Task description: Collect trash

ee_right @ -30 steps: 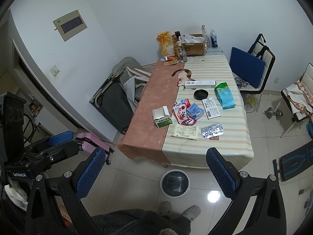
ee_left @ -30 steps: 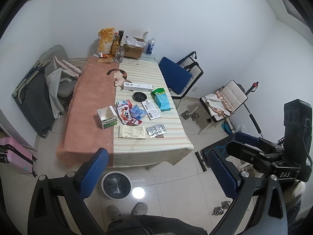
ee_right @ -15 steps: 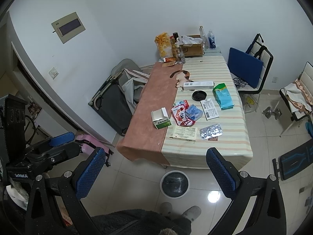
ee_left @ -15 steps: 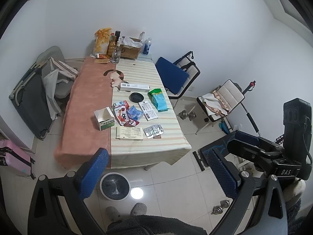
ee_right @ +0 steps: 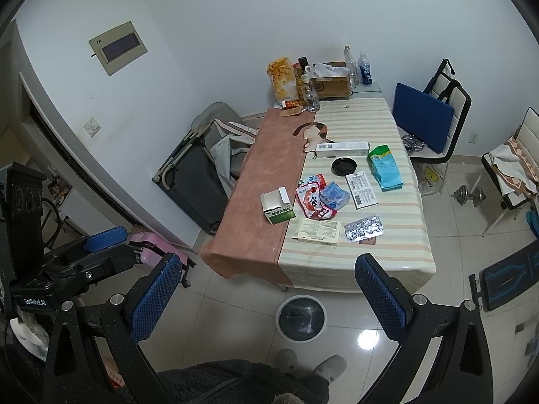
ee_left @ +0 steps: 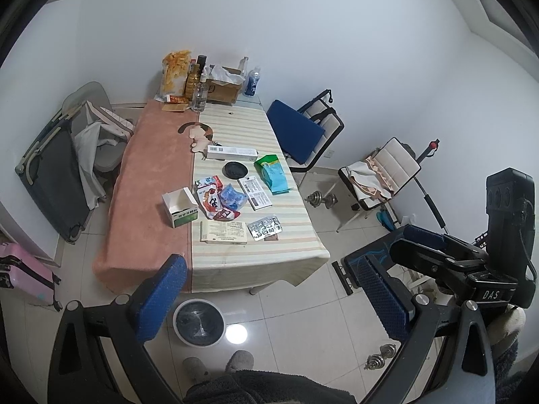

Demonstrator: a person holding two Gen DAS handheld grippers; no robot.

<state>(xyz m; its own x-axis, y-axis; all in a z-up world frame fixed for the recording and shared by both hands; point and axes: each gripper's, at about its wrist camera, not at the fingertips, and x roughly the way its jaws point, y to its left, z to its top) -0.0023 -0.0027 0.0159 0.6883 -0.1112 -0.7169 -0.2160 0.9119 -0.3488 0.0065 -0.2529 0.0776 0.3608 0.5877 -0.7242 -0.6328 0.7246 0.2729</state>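
The surface [ee_left: 158,175] fills the middle of both views, a long table under a pink cloth on its left half and a striped cloth [ee_right: 397,232] on its right half. At its far end, toward the upper centre of each frame, stand a cardboard box [ee_left: 222,89], a yellow snack bag [ee_left: 173,72] and several bottles [ee_left: 198,91].

On the floor below the near edge of the surface, low in the centre of each frame, sits a round white bin [ee_left: 198,323] with a dark liner, just above the person's slippers [ee_left: 215,365].

The trash lies scattered across the middle of the surface: a long white box [ee_left: 230,152], a green and blue packet [ee_left: 273,174], an open green and white carton [ee_left: 179,207] on the pink cloth, a flat printed box [ee_left: 223,232], a white leaflet [ee_left: 255,192], red snack wrappers [ee_left: 212,202], a blue wrapper [ee_left: 232,197], a black round lid [ee_left: 235,169] and silver blister packs [ee_left: 265,227], which lie just beside the flat box.

The left claw [ee_left: 269,303] hangs over the floor at the bottom of its frame, blue pads spread wide, nothing between them. The right claw [ee_right: 269,301] is held likewise, spread wide and empty, well short of the surface.
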